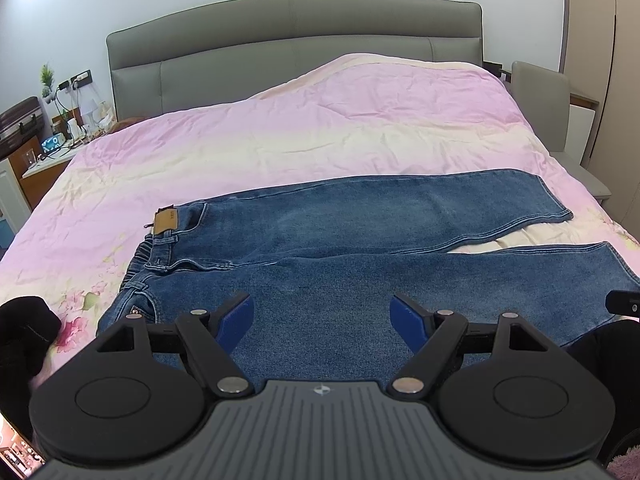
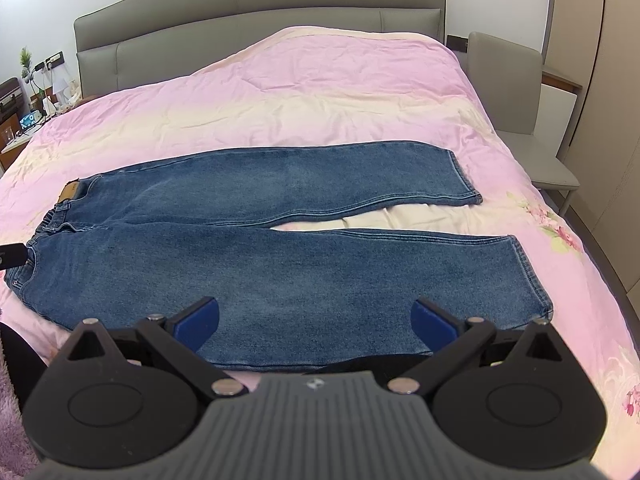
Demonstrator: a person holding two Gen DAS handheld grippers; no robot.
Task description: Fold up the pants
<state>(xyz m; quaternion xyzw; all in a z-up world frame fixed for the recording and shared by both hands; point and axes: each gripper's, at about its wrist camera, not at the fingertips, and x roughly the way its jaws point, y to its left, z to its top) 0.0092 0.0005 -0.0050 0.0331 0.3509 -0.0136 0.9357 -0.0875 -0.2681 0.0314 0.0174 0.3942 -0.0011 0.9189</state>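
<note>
Blue jeans (image 1: 320, 240) lie flat across the pink bed cover, waistband with a tan patch (image 1: 166, 221) at the left, both legs running right with a gap between the hems. They also show in the right wrist view (image 2: 260, 248). My left gripper (image 1: 322, 316) is open and empty, above the near leg close to the hip. My right gripper (image 2: 316, 316) is open and empty, above the near leg's lower half, near its front edge. A bit of the other gripper shows at the frame edge in each view.
The bed cover (image 1: 280, 128) reaches back to a grey headboard (image 1: 292, 36). A cluttered nightstand (image 1: 48, 148) stands at the left. A grey chair (image 2: 520, 96) stands at the right, beside a wardrobe. A black sleeve (image 1: 20, 340) sits at the near left.
</note>
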